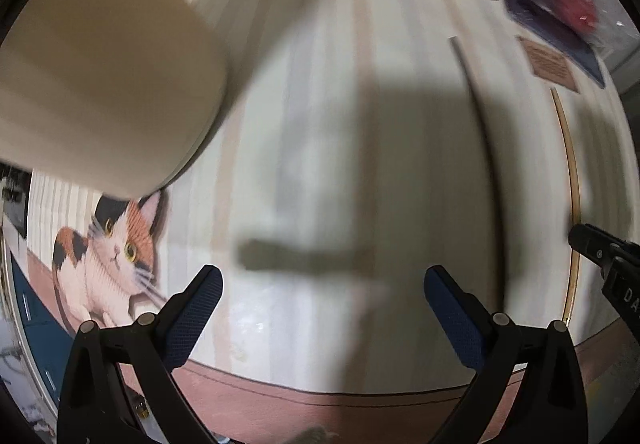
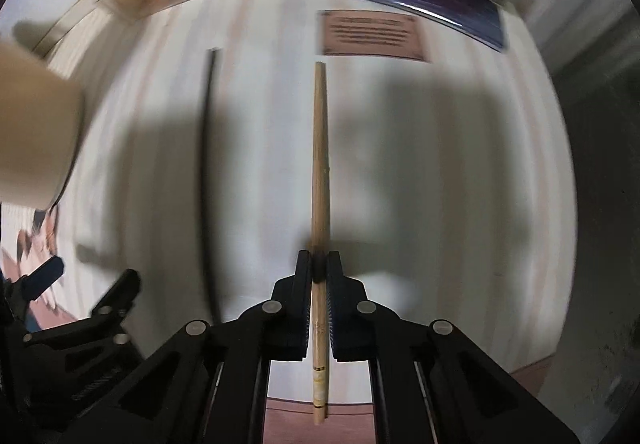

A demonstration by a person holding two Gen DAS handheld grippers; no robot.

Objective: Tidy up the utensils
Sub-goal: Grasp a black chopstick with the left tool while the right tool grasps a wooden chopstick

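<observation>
Wooden chopstick point(image 2: 320, 171) sits pinched between the closed jaws of the right gripper point(image 2: 319, 264); the black chopstick point(image 2: 208, 171) lies on the mat beside it, the left gripper point(image 1: 320, 284) is wide open and empty, beige holder point(image 1: 100, 83) near: sorting looks barely begun

Matt wooden chopstick point(image 2: 320, 147), glossy black chopstick point(image 2: 208, 179), smooth matt beige cup point(image 1: 100, 75).

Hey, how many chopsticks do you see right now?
2. A wooden chopstick is clamped in the right hand-held gripper. A black chopstick lies on the table to its left. More may sit hidden inside the beige cup.
</observation>
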